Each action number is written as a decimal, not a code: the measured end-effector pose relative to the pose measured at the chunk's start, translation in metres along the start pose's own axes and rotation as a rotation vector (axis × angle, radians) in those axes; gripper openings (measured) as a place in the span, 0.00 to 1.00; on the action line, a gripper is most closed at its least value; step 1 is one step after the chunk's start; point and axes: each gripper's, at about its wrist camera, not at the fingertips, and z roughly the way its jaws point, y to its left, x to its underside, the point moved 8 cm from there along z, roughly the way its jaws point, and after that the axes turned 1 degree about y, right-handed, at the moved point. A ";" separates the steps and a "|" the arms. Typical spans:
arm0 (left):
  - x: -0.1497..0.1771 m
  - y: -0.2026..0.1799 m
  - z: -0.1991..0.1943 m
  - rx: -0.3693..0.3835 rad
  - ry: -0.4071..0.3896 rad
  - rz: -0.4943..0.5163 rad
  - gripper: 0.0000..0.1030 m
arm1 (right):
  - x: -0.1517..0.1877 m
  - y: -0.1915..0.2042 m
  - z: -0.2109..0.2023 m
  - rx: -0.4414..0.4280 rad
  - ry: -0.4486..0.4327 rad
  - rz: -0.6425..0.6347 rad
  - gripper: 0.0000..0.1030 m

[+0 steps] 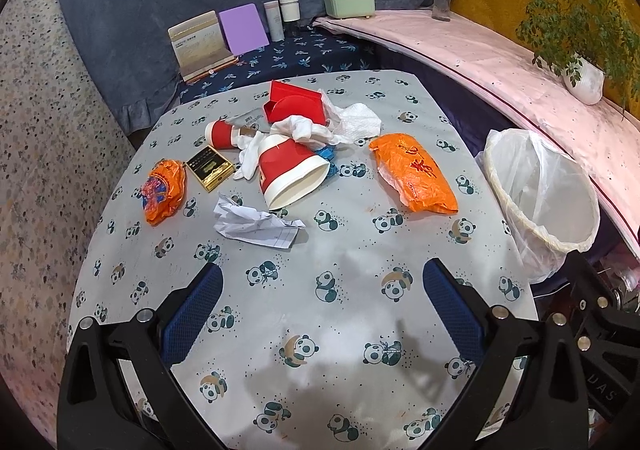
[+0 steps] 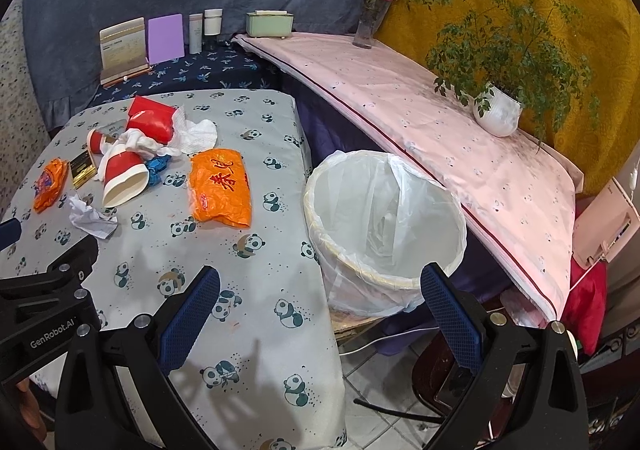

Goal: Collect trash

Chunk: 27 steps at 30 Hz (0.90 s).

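The left gripper (image 1: 322,308) is held with its jaws spread wide and empty above the bare lower part of the panda-print table cover (image 1: 340,250). The right gripper (image 2: 320,308) is likewise spread and empty, at the lower centre of its frame, over the table edge and the bag-lined waste bin (image 2: 384,226). The trash is gathered in the upper left of the right wrist view: a large red paper cup (image 2: 122,180) lying on its side, crumpled white paper (image 2: 90,220), an orange plastic bag (image 2: 220,188), a smaller orange wrapper (image 2: 50,182) and a red carton (image 2: 150,120).
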 end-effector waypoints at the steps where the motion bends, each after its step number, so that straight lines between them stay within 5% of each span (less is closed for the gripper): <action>1: 0.000 0.000 0.000 0.000 0.000 -0.001 0.93 | 0.000 0.000 0.000 0.000 0.000 -0.001 0.93; 27: 0.003 0.002 -0.008 0.020 -0.004 -0.014 0.93 | -0.001 0.003 -0.014 0.014 -0.023 0.001 0.93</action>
